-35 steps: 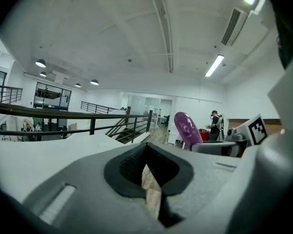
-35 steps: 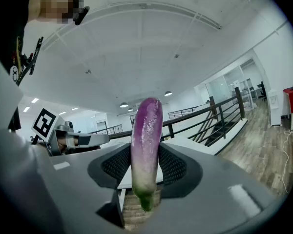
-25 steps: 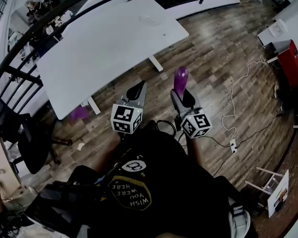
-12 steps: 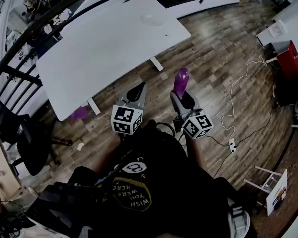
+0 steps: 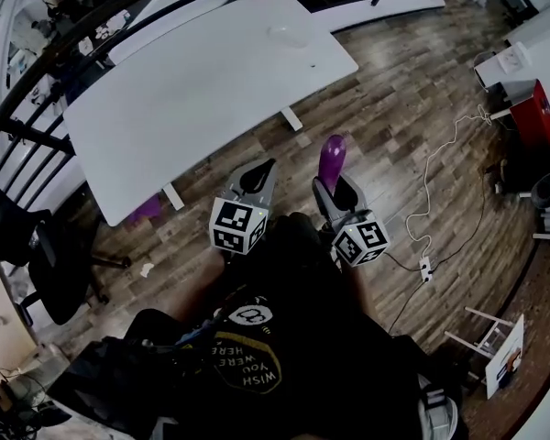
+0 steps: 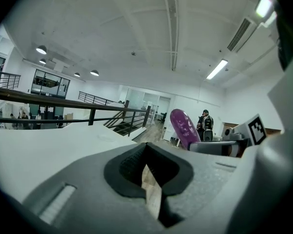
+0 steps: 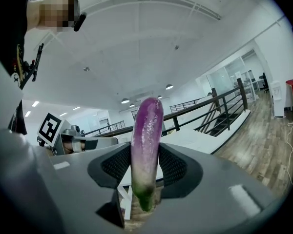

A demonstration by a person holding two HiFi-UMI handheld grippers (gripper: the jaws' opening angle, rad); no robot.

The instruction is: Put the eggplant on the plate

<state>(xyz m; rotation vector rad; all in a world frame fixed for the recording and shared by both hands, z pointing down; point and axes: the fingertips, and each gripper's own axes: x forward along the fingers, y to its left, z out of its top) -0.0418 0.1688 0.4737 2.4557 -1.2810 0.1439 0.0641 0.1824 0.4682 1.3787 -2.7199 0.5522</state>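
Right claw [image 5: 339, 191] shifted, eggplant [image 7: 146, 140] upright between jaws

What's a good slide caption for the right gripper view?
Right tool clamps a purple eggplant near its green end, white table beyond.

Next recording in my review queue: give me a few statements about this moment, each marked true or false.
1. The right gripper holds the eggplant between its jaws. True.
2. The eggplant lies on the plate. False: it stands upright in the right gripper's jaws above the wooden floor; the plate sits apart on the table.
3. The left gripper grips a second vegetable. False: nothing is between its jaws.
4. The table is white. True.
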